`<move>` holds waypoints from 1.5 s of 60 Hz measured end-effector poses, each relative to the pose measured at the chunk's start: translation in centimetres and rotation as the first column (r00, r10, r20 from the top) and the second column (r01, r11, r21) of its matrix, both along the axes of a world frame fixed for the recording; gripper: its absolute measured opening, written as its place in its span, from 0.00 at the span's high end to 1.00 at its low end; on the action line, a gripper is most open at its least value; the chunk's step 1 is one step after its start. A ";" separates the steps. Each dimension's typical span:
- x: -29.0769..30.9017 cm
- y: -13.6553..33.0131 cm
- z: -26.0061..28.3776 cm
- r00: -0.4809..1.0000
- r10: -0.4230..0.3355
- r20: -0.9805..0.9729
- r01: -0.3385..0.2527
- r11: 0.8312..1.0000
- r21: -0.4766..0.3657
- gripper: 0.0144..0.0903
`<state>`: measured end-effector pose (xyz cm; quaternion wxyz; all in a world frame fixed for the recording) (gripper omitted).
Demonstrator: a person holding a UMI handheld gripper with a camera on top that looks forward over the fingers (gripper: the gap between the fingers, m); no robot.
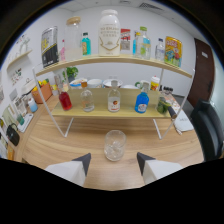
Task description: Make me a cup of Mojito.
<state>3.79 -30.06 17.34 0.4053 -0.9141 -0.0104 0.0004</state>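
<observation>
A clear drinking glass (115, 145) with ice cubes in it stands on the wooden table (55, 145), just ahead of my fingers and centred between them. My gripper (113, 160) is open, its two dark fingertips (84, 161) apart and holding nothing. Beyond the glass a two-tier wooden shelf (115, 111) carries bottles: on the lower tier a red one (65, 99), a clear one (87, 99), a clear one with an orange label (114, 98), a blue one (142, 101) and a dark green one (163, 101).
The upper tier (120, 60) holds a dark can (49, 46), a tall jar (73, 39), a large white bottle (109, 33), smaller bottles and a yellow packet (173, 51). White bowls sit behind the lower tier. A black chair (209, 125) stands right of the table.
</observation>
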 end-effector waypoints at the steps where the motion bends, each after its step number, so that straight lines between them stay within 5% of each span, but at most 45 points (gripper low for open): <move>1: 0.0 0.0 0.0 1.000 0.000 0.000 0.000 1.000 0.000 0.06; 22: 1.0 -1.5 -0.6 1.000 -0.009 -0.012 0.009 1.000 -0.025 0.06; 40: 10.6 -3.1 -1.0 0.998 -0.064 0.002 0.064 0.997 -0.039 0.06; 63: 17.2 9.0 2.9 1.000 -0.017 0.001 0.017 0.996 0.092 0.07; 71: 17.5 12.1 1.5 1.000 -0.003 0.002 0.003 0.998 0.066 0.08; 76: 17.7 13.5 0.4 1.000 0.003 -0.004 -0.002 0.999 0.050 0.16; 90: 17.8 14.8 -1.1 0.999 -0.006 -0.041 0.006 1.000 -0.009 0.67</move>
